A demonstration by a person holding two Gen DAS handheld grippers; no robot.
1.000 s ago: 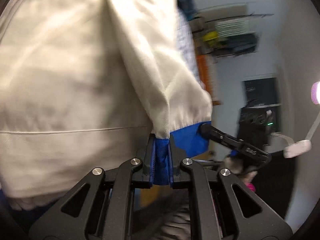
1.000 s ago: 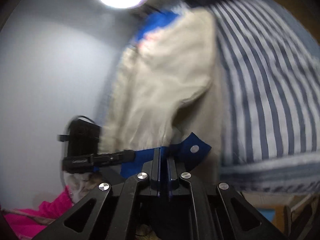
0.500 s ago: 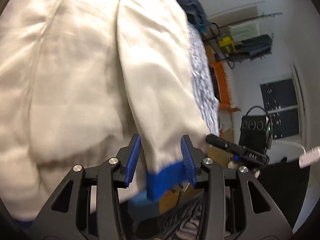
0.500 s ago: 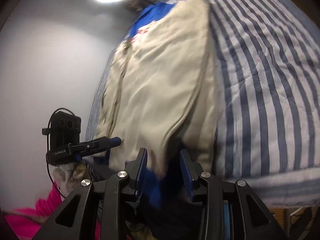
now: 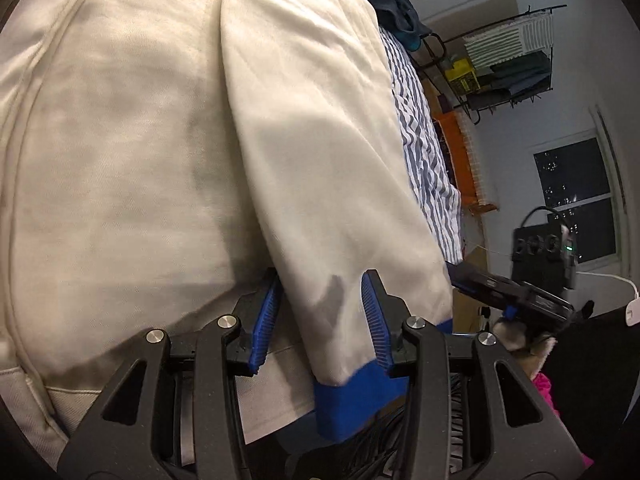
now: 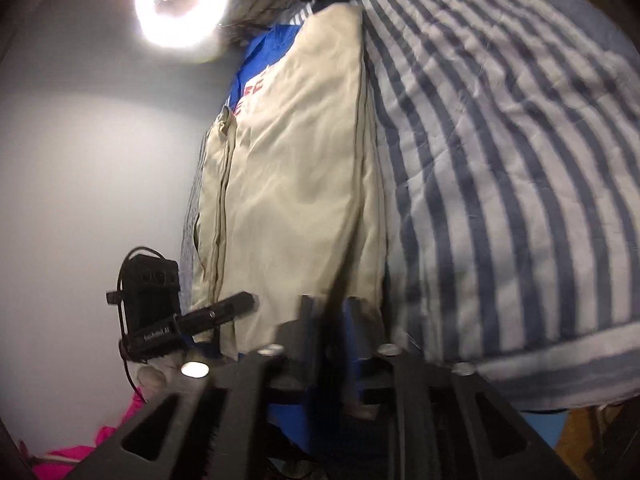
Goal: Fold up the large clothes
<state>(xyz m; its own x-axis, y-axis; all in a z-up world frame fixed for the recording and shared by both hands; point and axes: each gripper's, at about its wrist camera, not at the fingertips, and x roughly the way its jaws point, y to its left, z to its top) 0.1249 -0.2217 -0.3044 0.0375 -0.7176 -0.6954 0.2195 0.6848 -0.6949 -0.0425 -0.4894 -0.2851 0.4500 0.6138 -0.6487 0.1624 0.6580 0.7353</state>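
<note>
A cream jacket (image 5: 120, 152) lies spread over a bed covered by a blue-and-white striped quilt (image 5: 424, 152), filling the left and centre of the left wrist view, its sleeve (image 5: 320, 160) laid lengthwise across the body and ending in a blue cuff (image 5: 356, 404) at the near edge of the bed. The left gripper (image 5: 320, 320) stands with its blue-padded fingers (image 5: 266, 320) spread to either side of the sleeve end, not pinching it. To the right of the quilt, an orange piece of furniture (image 5: 460, 152) stands beside the bed, a wire rack (image 5: 508, 60) of folded fabrics hangs on the pale wall, and a dark window (image 5: 576, 200) shows night outside; below it the right gripper (image 5: 456, 276) reaches toward the cuff. In the blurred right wrist view, a ring light (image 6: 182, 8) glows at upper left against a plain grey wall (image 6: 80, 184), pink fabric (image 6: 80, 456) lies low in the corner, and the left gripper (image 6: 244, 300) pokes in from the left. The jacket (image 6: 296, 184), its blue lining with red lettering (image 6: 252, 88) visible at the far end, runs up the middle, with the striped quilt (image 6: 512, 184) filling the right side. The right gripper (image 6: 328, 316) shows its fingers parted around the blue hem, though motion blur hides whether they touch the cloth.
</note>
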